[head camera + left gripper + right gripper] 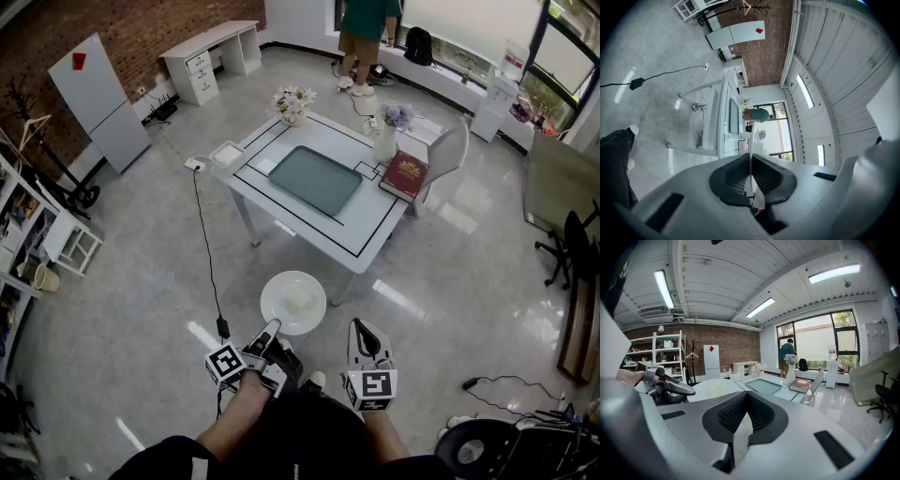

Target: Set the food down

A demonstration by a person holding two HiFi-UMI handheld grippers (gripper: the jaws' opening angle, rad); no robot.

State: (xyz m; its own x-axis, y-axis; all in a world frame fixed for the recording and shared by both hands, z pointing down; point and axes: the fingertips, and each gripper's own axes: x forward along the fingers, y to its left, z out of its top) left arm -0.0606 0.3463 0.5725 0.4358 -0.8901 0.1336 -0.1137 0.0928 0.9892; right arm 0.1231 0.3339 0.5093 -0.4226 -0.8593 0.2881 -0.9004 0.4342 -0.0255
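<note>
A white plate (277,315) carrying a pale piece of food (298,299) hangs above the floor, short of the white table (375,230). My left gripper (271,330) is shut on the plate's near rim. In the left gripper view the plate (750,154) shows edge-on, pinched between the dark pads of that gripper (751,180). My right gripper (361,328) floats just right of the plate, shut and empty. In the right gripper view its jaws (746,413) meet with nothing between them, and the plate (712,389) lies to the left.
On the table lie a grey-green mat (316,179), a red book (405,174) and two flower vases (386,131), (292,101). A white chair (448,150) stands at its right. A black cable (206,253) runs over the floor. A person (366,37) stands far behind.
</note>
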